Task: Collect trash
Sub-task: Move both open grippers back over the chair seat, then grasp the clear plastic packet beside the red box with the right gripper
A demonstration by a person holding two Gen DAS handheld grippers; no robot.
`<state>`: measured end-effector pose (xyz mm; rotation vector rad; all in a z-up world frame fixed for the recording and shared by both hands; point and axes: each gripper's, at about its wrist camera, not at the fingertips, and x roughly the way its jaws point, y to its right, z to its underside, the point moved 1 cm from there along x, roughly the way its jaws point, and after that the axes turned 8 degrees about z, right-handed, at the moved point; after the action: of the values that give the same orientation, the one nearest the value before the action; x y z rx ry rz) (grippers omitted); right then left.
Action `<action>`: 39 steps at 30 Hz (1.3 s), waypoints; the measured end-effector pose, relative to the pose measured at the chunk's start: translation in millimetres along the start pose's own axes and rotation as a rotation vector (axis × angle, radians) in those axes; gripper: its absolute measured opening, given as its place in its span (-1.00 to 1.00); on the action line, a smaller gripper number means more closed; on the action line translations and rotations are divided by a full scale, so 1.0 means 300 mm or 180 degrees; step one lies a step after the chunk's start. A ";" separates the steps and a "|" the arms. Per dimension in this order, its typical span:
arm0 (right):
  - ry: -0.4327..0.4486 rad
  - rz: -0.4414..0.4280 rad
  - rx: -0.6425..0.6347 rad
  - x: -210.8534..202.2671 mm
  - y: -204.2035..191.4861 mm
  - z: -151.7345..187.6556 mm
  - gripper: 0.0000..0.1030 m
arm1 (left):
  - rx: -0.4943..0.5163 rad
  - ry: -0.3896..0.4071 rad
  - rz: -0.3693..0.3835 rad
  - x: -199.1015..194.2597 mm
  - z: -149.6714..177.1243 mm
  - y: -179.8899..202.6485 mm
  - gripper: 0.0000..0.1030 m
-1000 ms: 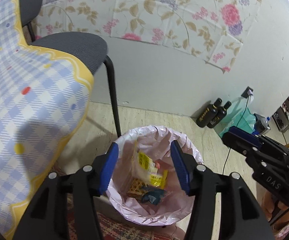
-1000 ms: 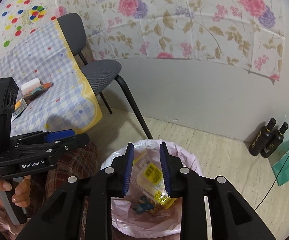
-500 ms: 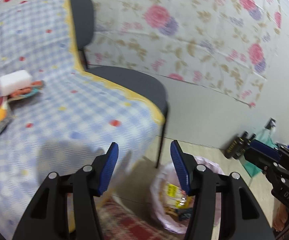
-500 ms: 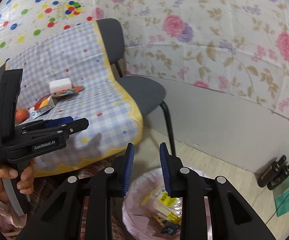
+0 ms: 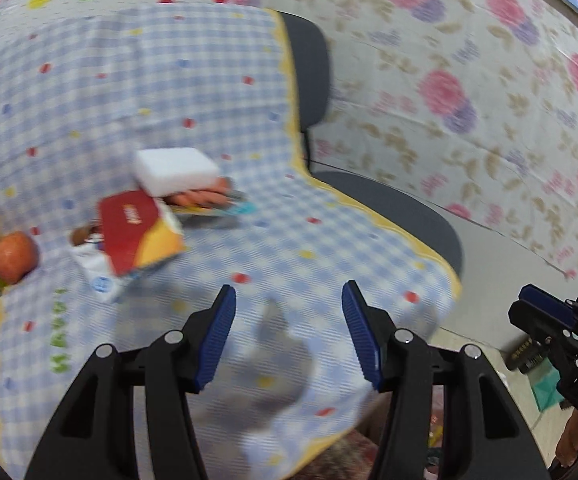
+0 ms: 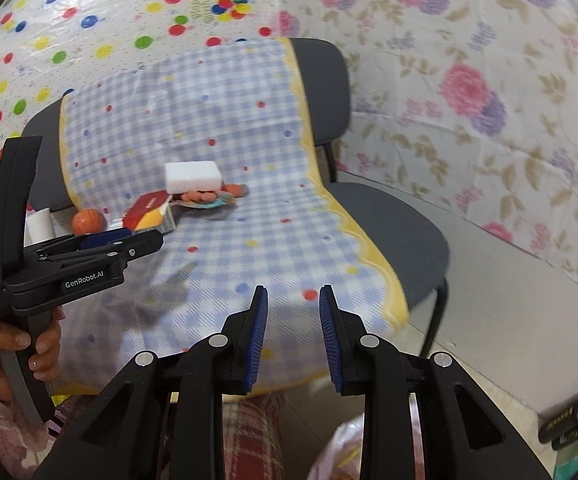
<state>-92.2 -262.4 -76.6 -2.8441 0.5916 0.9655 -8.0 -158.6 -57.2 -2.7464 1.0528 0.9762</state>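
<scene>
Both the left gripper (image 5: 287, 334) and right gripper (image 6: 292, 336) stand released, nothing between their jaws. They face the red-and-yellow carton (image 5: 139, 232) and remaining litter on the checked tablecloth (image 5: 329, 248), presumably next for collection.

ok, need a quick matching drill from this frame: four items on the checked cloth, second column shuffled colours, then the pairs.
Things:
1. foam block
2. snack box
3. round fruit
4. cloth border

Colours:
A. orange-red
B. yellow
C. white
D. red and orange

Pairs: 1-C, 2-D, 3-A, 4-B
</scene>
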 end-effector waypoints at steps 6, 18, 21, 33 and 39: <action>0.0059 -0.0202 -0.0193 0.080 -0.123 -0.093 -0.40 | -0.0213 0.0078 -0.0309 -0.050 -0.032 -0.171 0.13; -0.0025 -0.0595 -0.0391 0.290 -0.355 -0.250 -0.18 | -0.0458 0.0062 -0.0853 -0.098 -0.034 -0.448 0.18; -0.0152 -0.0736 -0.0405 0.364 -0.423 -0.276 -0.10 | -0.0512 0.0038 -0.0910 -0.094 -0.025 -0.495 0.18; -0.0589 -0.0941 -0.0192 0.611 -0.592 -0.315 0.23 | -0.0705 0.0010 -0.0982 -0.065 -0.025 -0.635 0.18; -0.0837 -0.1099 0.0021 0.698 -0.631 -0.313 0.20 | -0.0744 -0.0019 -0.0954 -0.052 -0.018 -0.662 0.18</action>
<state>186.0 -175.9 -136.3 -2.6230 0.0739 1.2300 108.2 1.8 -79.0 -2.9619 0.5298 1.1183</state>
